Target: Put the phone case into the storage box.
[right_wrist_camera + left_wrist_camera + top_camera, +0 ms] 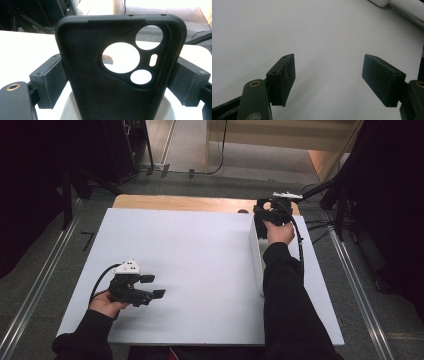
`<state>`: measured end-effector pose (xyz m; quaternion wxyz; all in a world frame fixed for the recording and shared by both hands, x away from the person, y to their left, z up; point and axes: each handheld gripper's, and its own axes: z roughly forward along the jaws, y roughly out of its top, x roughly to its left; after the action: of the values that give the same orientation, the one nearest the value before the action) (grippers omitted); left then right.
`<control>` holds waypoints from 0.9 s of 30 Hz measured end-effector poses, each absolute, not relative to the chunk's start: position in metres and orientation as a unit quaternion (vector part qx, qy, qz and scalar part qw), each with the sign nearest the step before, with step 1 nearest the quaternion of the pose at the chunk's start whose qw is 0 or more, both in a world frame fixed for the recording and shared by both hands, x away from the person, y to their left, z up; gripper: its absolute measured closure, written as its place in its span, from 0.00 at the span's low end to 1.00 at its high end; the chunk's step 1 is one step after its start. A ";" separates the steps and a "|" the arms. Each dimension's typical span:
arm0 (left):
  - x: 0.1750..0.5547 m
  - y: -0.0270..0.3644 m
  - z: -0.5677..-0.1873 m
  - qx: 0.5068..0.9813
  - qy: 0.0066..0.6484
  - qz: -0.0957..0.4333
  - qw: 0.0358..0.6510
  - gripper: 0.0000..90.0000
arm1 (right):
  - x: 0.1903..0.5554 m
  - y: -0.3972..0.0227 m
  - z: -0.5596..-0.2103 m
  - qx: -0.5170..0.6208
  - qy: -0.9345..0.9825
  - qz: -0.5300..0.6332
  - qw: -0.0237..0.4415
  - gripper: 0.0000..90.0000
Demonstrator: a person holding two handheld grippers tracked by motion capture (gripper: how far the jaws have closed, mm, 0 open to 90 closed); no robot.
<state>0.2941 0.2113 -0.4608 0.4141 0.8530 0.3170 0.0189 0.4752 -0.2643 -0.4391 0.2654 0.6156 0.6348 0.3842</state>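
The right hand-held gripper point(120, 82) pinches the black rubber phone case point(117, 70) by its sides above the white box point(258, 255) at the tabletop's point(190, 270) right edge; keep the case upright. The left hand-held gripper point(328, 80) sits spread, holding nothing.

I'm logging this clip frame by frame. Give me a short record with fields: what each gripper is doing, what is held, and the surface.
left gripper: open, nothing between its jaws, low over the near left of the board
right gripper: shut on the phone case, at the far right of the board
phone case: black, upright, inner side toward the camera, camera cut-outs at the top
white block: long, along the right side, below the case
white board: bare in the middle
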 end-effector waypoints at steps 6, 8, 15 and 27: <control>0.294 0.211 -0.461 0.853 0.317 0.019 0.414 0.29 | 0.476 -0.266 -0.438 0.619 0.636 0.386 0.253 0.07; 0.294 0.211 -0.461 0.853 0.317 0.018 0.414 0.29 | 0.477 -0.266 -0.437 0.617 0.639 0.384 0.250 0.02; 0.294 0.211 -0.461 0.853 0.315 0.019 0.416 0.29 | 0.478 -0.271 -0.430 0.619 0.635 0.390 0.248 0.01; 0.294 0.211 -0.461 0.852 0.316 0.018 0.417 0.29 | 0.480 -0.271 -0.407 0.600 0.655 0.388 0.245 0.01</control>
<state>0.2941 0.2112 -0.4606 0.4165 0.8521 0.3164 0.0184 0.4797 -0.2706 -0.4071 0.2445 0.6000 0.6552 0.3884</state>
